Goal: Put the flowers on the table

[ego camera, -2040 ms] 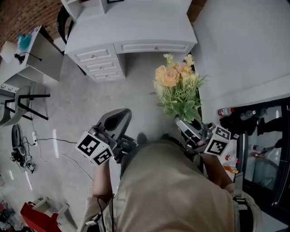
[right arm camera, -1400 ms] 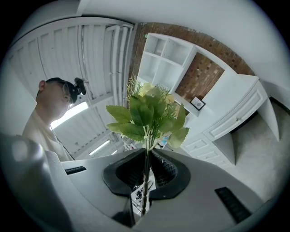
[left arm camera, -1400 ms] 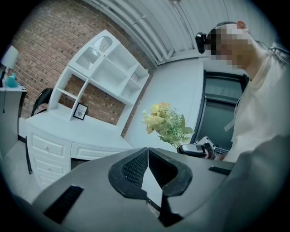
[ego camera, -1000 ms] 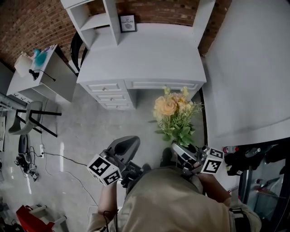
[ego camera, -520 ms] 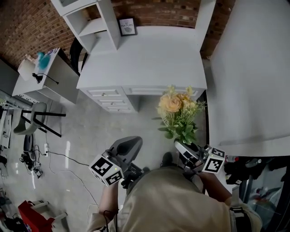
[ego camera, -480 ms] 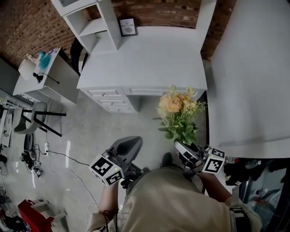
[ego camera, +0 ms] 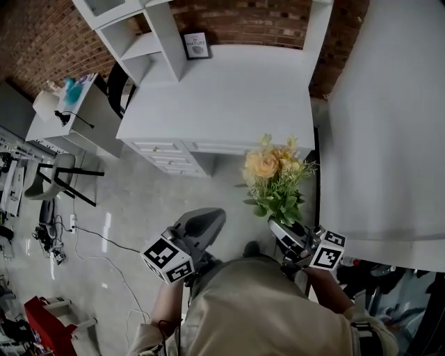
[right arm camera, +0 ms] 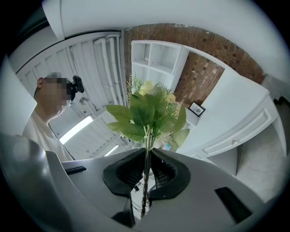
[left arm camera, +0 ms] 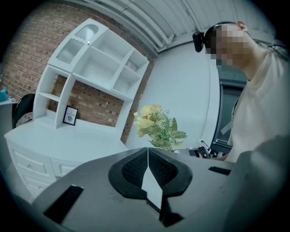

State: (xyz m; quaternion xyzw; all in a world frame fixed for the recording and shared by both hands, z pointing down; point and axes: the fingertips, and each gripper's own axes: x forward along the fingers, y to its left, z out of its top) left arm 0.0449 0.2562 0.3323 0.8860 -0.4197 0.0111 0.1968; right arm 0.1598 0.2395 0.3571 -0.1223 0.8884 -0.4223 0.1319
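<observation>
A bunch of artificial flowers [ego camera: 276, 175] with peach and yellow blooms and green leaves stands upright in my right gripper [ego camera: 281, 227], which is shut on its stems [right arm camera: 146, 174]. The leaves [right arm camera: 147, 113] fill the middle of the right gripper view. The bunch hangs over the floor just in front of the white table [ego camera: 222, 90], near its right front corner. My left gripper [ego camera: 207, 221] is shut with nothing in it, held lower left of the bouquet. The flowers [left arm camera: 156, 126] also show beyond its tips in the left gripper view.
A white shelf unit [ego camera: 146, 35] and a small framed picture [ego camera: 197, 45] stand at the table's back, before a brick wall [ego camera: 250, 21]. A white wall [ego camera: 389, 118] runs close on the right. A side table [ego camera: 76, 104], a chair [ego camera: 59, 181] and cables [ego camera: 52, 240] lie left.
Both grippers and the bouquet have come closer to the white table, which now fills more of the head view. The grip on the stems is unchanged.
</observation>
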